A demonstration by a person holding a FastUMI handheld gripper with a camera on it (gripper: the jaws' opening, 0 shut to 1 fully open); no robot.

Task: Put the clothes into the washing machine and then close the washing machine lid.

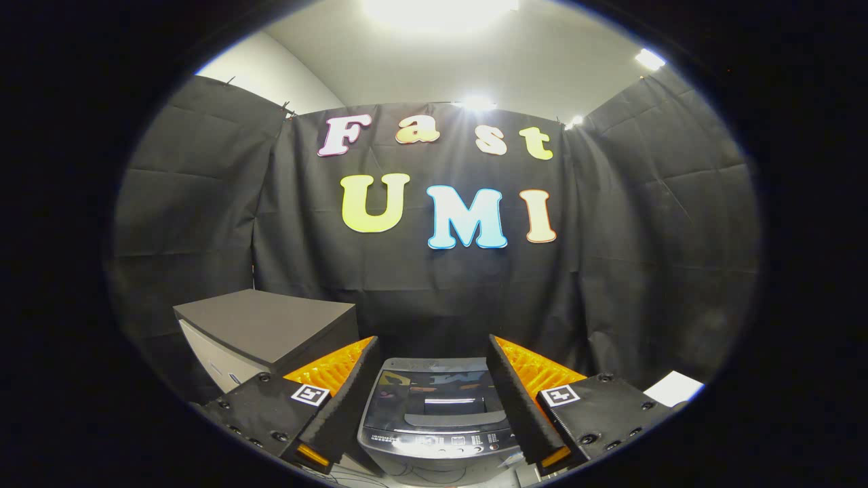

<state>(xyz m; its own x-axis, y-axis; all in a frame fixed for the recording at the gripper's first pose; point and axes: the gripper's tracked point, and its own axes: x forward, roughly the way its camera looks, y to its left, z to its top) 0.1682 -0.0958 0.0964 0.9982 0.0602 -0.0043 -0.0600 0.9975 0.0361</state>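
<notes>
Booth walled in creased black cloth [610,271], white ceiling lit above. One grey top-loading washing machine [437,420] is seen below, between the fingers, glossy lid shut. One dark-topped cabinet [264,325] beside it. Gripper [432,362] is held spread wide, nothing grasped

Nothing legible stood on the dark grey top-loading washing machine [437,420]: the small white markings along its control panel [444,442] were too tiny to read. The square black-and-white tags [310,394] on the gripper carried patterns, not words.
</notes>
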